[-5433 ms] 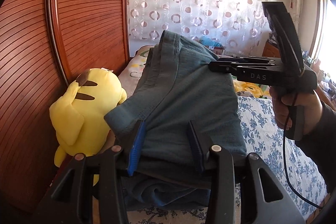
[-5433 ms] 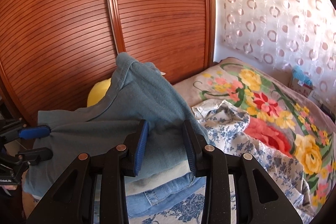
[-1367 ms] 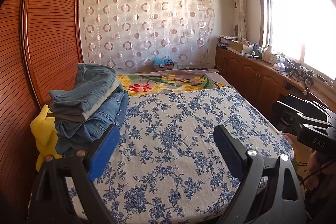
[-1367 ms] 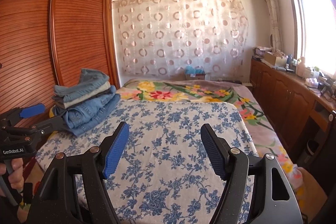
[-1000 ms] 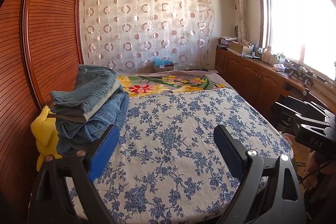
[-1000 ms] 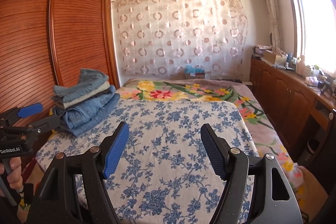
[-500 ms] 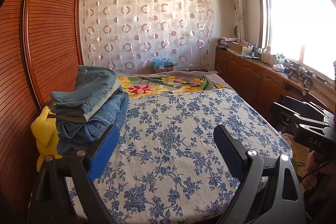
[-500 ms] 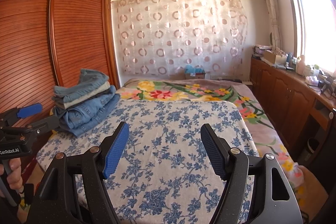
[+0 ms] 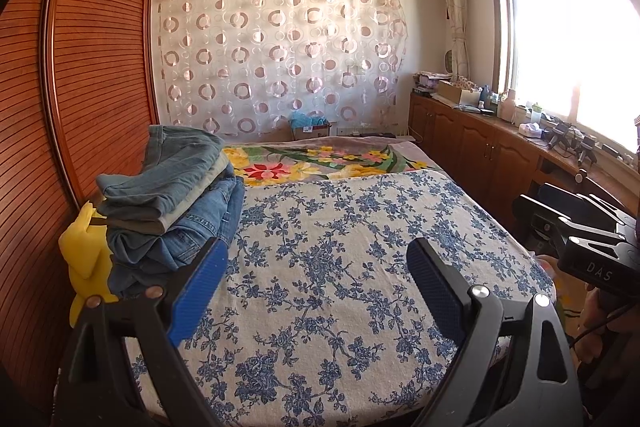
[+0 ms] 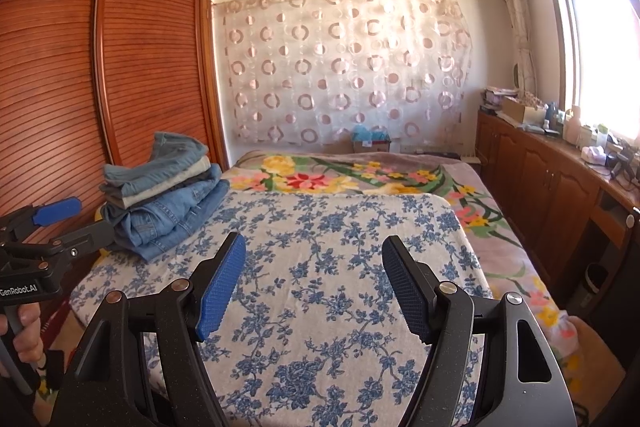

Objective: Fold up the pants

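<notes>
Both tongs gape apart, holding nothing: the left gripper [image 9: 316, 287] and right gripper [image 10: 312, 283] hover over the blue-flowered bedspread [image 9: 340, 267]. Folded pants [image 9: 176, 195] sit stacked ahead-left, beside the slatted wardrobe [image 10: 80, 75].

Folded pants [image 9: 168, 203] are showing as denim cloth, matt, seams stitched. Blue floral bedspread [image 9: 340, 267] is looking like nubby terry cloth; flowered blanket [image 10: 360, 179] behind it is reading softer, plush. Left hand-held gripper [image 9: 316, 291] and right hand-held gripper [image 10: 314, 287] are showing matt black plastic frames, bright metal rivets, knurled blue rubbery pads. Wardrobe [image 9: 92, 67] is showing ribbed, semi-gloss wood. Curtain [image 10: 340, 67] is looking sheer, slightly shiny.
</notes>
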`<control>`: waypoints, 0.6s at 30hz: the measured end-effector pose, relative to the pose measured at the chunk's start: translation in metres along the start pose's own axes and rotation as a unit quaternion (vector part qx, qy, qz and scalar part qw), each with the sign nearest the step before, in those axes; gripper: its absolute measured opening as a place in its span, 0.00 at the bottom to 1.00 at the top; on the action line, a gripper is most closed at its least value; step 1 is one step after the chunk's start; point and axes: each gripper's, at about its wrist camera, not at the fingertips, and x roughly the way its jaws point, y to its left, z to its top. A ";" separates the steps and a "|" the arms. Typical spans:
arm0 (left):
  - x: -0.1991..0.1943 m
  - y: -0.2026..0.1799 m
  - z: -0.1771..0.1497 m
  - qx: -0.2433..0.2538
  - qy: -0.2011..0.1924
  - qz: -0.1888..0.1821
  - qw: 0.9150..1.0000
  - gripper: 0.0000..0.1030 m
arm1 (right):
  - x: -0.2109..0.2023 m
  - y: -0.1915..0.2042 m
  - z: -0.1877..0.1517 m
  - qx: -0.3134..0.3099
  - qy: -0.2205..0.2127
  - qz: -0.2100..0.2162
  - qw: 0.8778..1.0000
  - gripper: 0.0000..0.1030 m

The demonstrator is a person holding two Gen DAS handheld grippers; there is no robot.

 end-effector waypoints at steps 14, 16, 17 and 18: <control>0.000 0.000 -0.001 0.000 0.000 0.001 1.000 0.89 | 0.000 -0.001 0.000 0.001 0.000 -0.001 1.000 0.70; 0.000 0.000 -0.001 0.000 0.000 0.000 1.000 0.89 | 0.000 -0.001 0.000 0.001 0.000 0.000 1.000 0.70; 0.000 0.000 -0.001 0.000 0.000 0.000 1.000 0.89 | 0.000 -0.001 0.000 0.001 0.000 -0.001 1.000 0.70; 0.001 0.000 -0.001 0.001 0.000 0.001 1.000 0.89 | 0.000 -0.001 -0.001 0.001 -0.001 -0.001 1.000 0.70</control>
